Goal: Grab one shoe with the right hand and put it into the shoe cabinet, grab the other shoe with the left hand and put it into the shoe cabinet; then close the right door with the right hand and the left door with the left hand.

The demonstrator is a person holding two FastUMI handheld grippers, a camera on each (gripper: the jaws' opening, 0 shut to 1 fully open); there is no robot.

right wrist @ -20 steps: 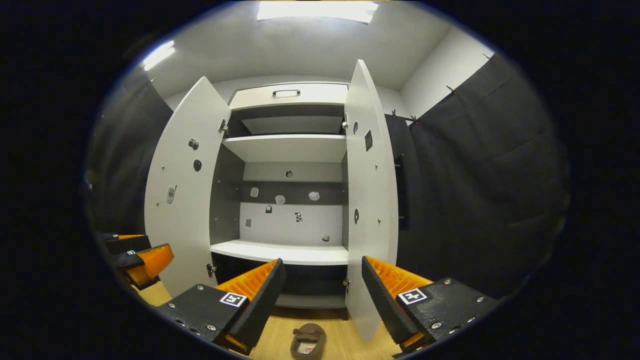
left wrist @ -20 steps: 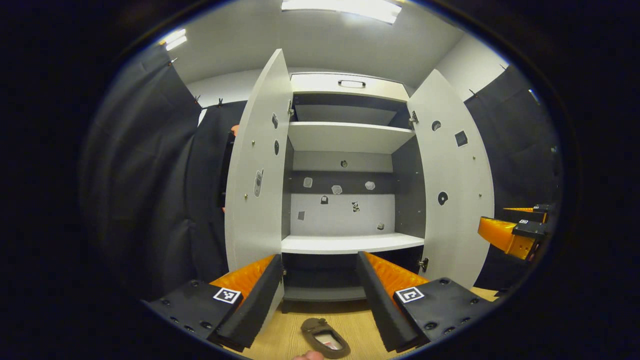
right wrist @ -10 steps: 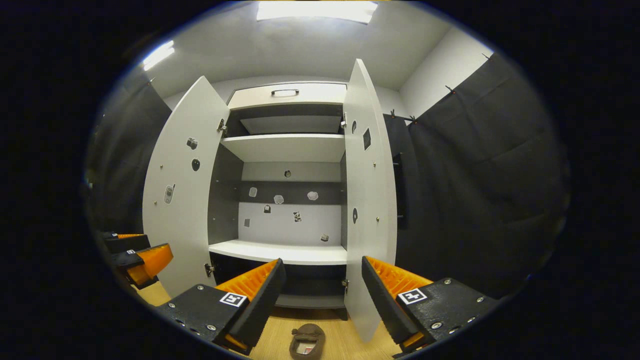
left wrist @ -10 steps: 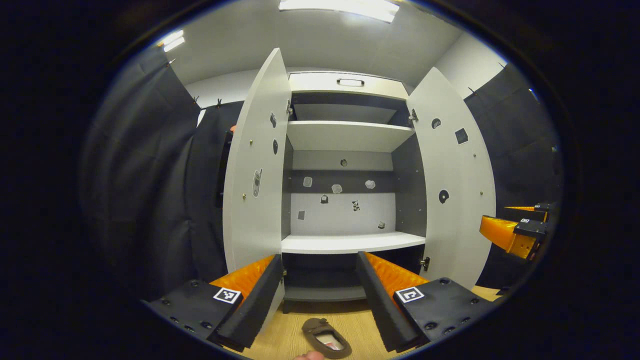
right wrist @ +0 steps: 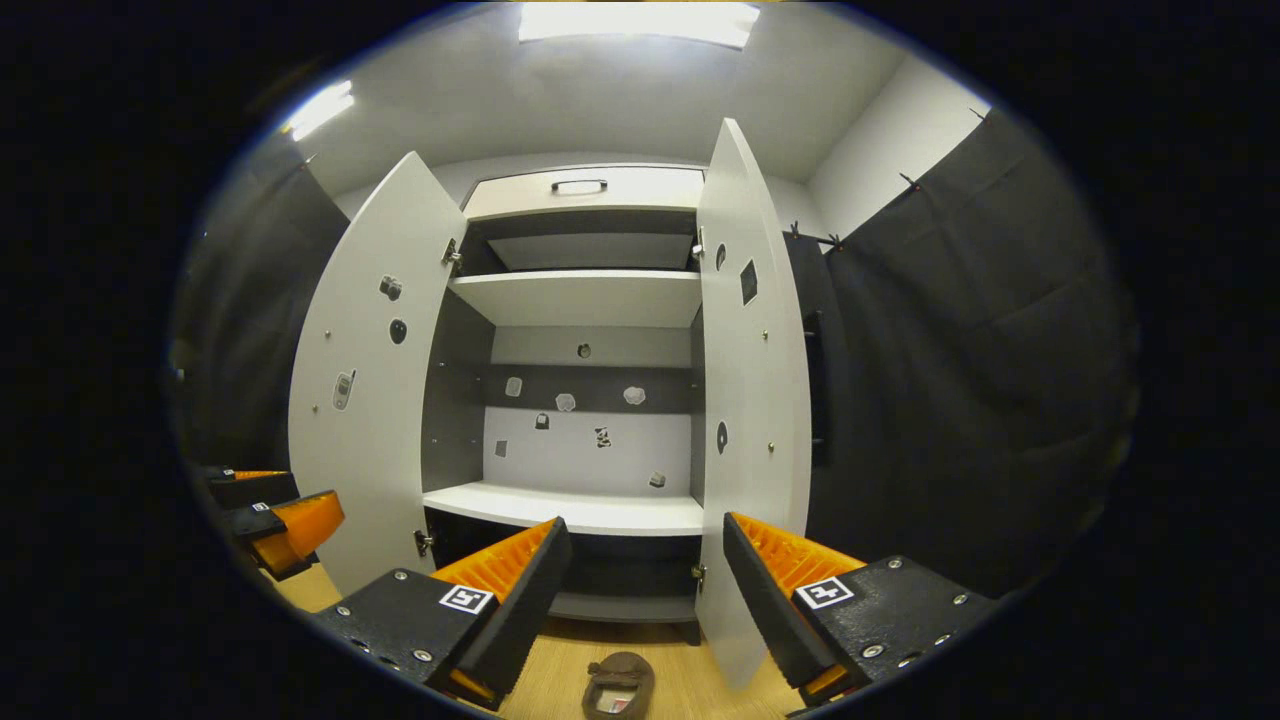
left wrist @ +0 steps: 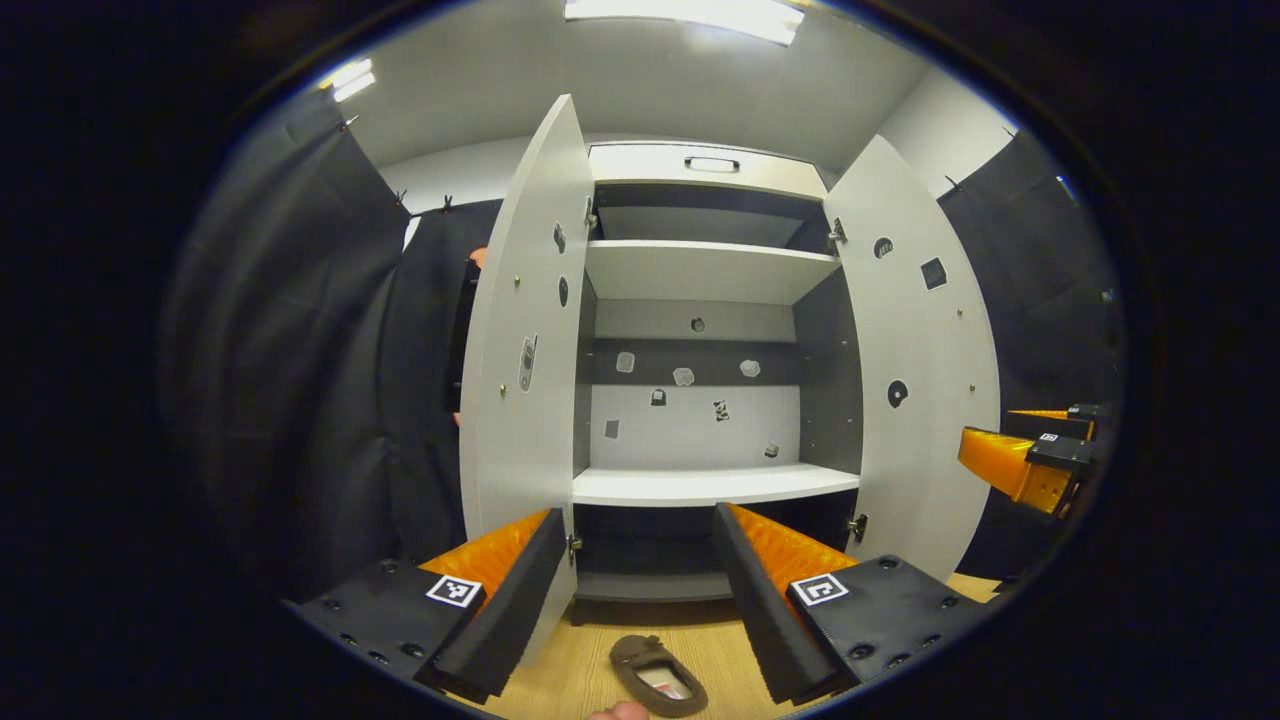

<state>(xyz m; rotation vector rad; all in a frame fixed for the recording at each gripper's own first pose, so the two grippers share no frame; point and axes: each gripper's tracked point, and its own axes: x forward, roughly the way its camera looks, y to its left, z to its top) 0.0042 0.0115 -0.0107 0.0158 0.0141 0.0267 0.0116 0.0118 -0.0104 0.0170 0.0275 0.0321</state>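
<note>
You stand facing the shoe cabinet [left wrist: 700, 485] with both of its doors swung wide open. In the left gripper view, your left gripper [left wrist: 640, 590] has its fingers spread apart and grips nothing; a dark brown shoe [left wrist: 658, 676] lies on the wooden floor [left wrist: 570, 670] just below and between those fingers. In the right gripper view, your right gripper [right wrist: 645, 590] is likewise spread and empty, with the other shoe [right wrist: 618, 686] on the floor beneath it, close in front of the cabinet's base. Each view also shows your other gripper off to the side, apart from the cabinet.

Compared with the views from a second ago, very little has changed: the cabinet sits slightly further right in the left gripper view and slightly lower in the right gripper view, so both of your hands have only drifted a touch. The shoes lie where they were.

For the task, this suggests nothing is yet done. Both shoes are outside the cabinet, the white shelf [left wrist: 712, 487] is bare, and the left door [left wrist: 520, 400] and right door [right wrist: 748, 420] remain open. Picking up a shoe with your right hand looks like the first step ahead.
</note>
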